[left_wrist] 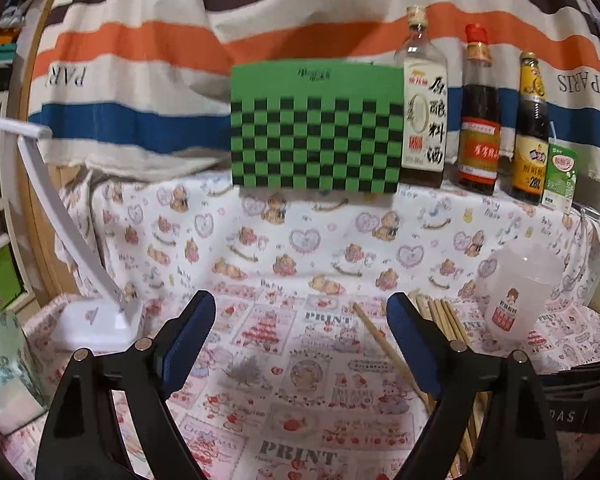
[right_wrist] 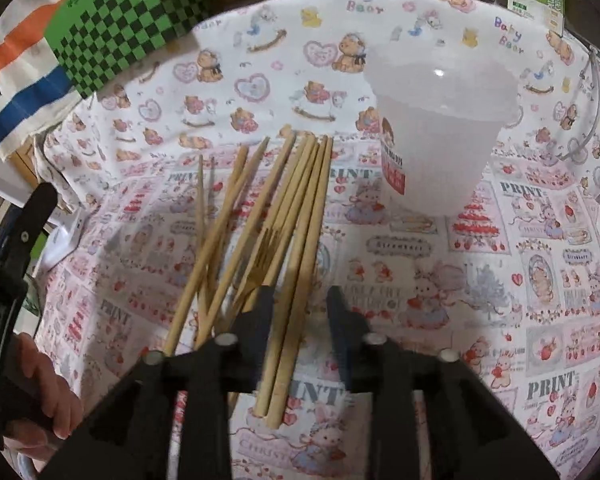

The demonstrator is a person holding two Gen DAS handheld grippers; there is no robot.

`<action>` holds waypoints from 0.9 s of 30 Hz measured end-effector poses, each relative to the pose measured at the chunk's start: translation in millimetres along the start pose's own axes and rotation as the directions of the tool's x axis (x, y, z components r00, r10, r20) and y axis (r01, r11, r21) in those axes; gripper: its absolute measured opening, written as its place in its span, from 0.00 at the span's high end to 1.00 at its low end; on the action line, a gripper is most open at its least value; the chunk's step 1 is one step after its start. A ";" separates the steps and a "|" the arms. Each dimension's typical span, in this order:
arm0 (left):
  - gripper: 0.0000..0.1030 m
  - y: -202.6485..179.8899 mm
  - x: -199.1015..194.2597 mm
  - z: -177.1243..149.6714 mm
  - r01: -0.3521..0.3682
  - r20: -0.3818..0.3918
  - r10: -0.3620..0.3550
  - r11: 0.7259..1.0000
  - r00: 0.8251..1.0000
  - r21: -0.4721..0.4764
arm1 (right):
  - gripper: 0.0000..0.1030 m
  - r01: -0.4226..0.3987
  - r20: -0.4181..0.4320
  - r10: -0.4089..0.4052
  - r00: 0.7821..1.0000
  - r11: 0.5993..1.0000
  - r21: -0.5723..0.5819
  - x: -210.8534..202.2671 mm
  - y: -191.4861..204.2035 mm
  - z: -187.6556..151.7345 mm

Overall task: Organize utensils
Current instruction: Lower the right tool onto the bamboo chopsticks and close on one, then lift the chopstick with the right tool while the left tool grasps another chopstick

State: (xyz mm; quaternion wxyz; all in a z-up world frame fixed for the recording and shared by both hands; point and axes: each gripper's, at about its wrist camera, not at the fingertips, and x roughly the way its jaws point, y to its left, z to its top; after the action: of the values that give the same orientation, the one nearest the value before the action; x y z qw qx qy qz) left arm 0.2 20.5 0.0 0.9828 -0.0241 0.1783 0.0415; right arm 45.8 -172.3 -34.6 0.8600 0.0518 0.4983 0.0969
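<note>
1. The table, under a printed cloth (right_wrist: 500, 264), carries everything.
2. A green checkered box (left_wrist: 316, 128) stands along its far edge beside three sauce bottles (left_wrist: 478, 120) and a milk carton (left_wrist: 560, 176).
3. A white lamp base (left_wrist: 96, 322) sits at the left edge.
4. A frosted cup (right_wrist: 440, 136) stands upright, right of the chopsticks.
5. The chopsticks (right_wrist: 296, 216) lie fanned mid-table, a fork (right_wrist: 262, 256) among them.
6. The left gripper (left_wrist: 300, 340) hovers wide, empty.
7. The right gripper (right_wrist: 298, 312), jaws parted, straddles two chopsticks without clamping them.
</note>
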 end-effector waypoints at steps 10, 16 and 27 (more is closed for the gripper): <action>0.16 5.6 0.8 0.3 -0.008 -0.006 0.008 1.000 1.000 -0.026 | 0.83 0.042 -0.016 -0.042 0.999 0.999 0.013 6.0 -2.6 -3.0; 0.16 -1.4 0.5 -1.5 0.007 -0.014 -0.006 1.000 1.000 0.013 | 0.82 0.092 0.003 -0.092 0.996 0.992 -0.085 8.6 12.4 -5.2; 0.28 0.4 23.2 -5.8 0.159 -0.167 -0.165 0.986 0.972 -0.050 | 0.93 0.007 0.234 0.006 0.972 0.998 -0.054 -39.8 4.4 7.2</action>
State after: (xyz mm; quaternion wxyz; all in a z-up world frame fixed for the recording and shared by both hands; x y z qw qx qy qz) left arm 19.8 22.3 -13.6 0.9634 -0.0601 0.2585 -0.0379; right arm 32.2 -176.7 3.5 0.9138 0.0390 0.3909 0.1034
